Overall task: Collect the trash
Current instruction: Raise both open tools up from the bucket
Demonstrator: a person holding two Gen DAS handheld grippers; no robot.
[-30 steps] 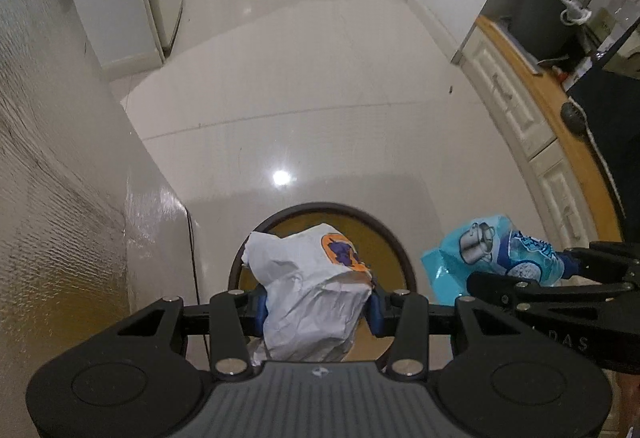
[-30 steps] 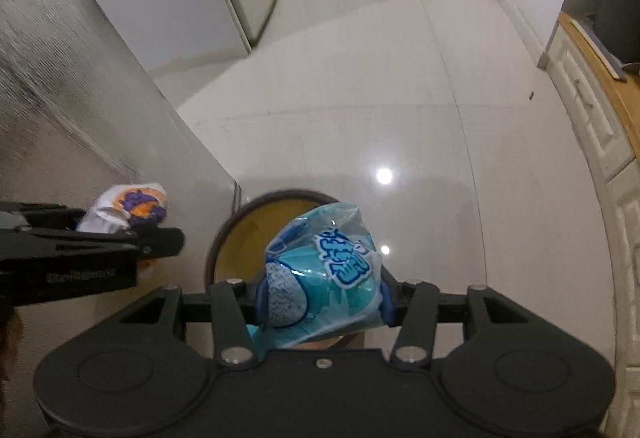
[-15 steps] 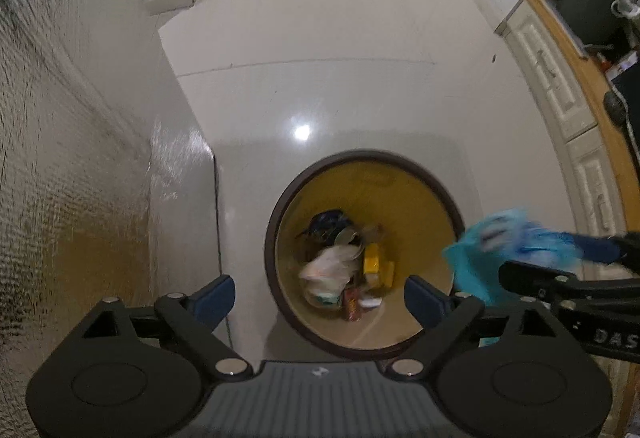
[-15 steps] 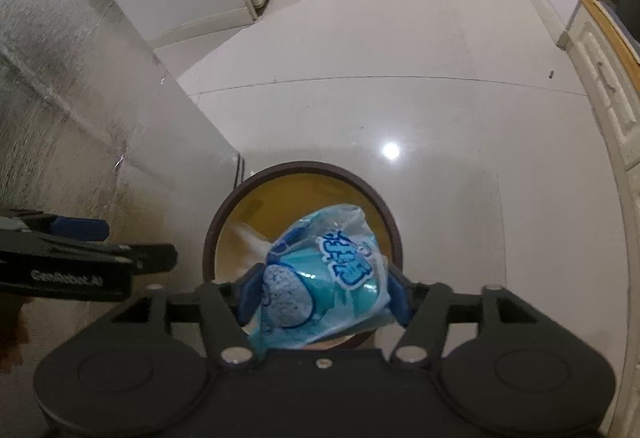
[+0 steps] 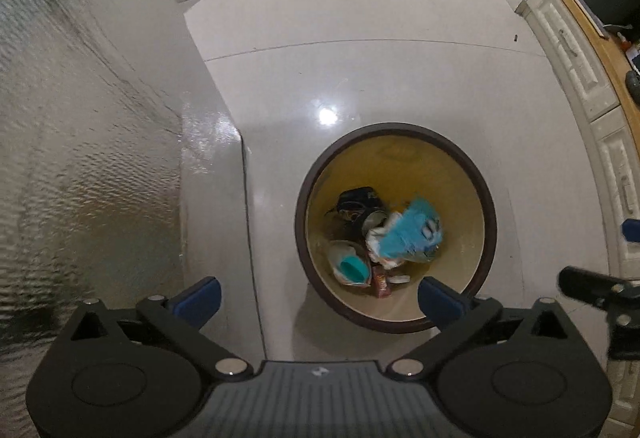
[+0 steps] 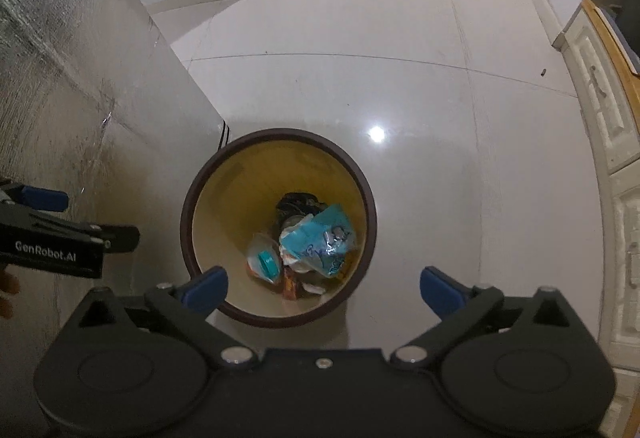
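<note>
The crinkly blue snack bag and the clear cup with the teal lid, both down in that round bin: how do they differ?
The blue snack bag is soft, crumpled and lies on top of the pile; the clear cup with the teal lid is rigid, rounded and sits lower, beside it. Both rest inside the brown-rimmed bin.

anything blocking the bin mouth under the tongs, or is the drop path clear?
Nothing visible blocks it. The bin mouth is open, with no lid, directly below both tongs, left and right, whose jaws are opening with nothing between them. The blue wrapper already lies inside on the other trash.
</note>
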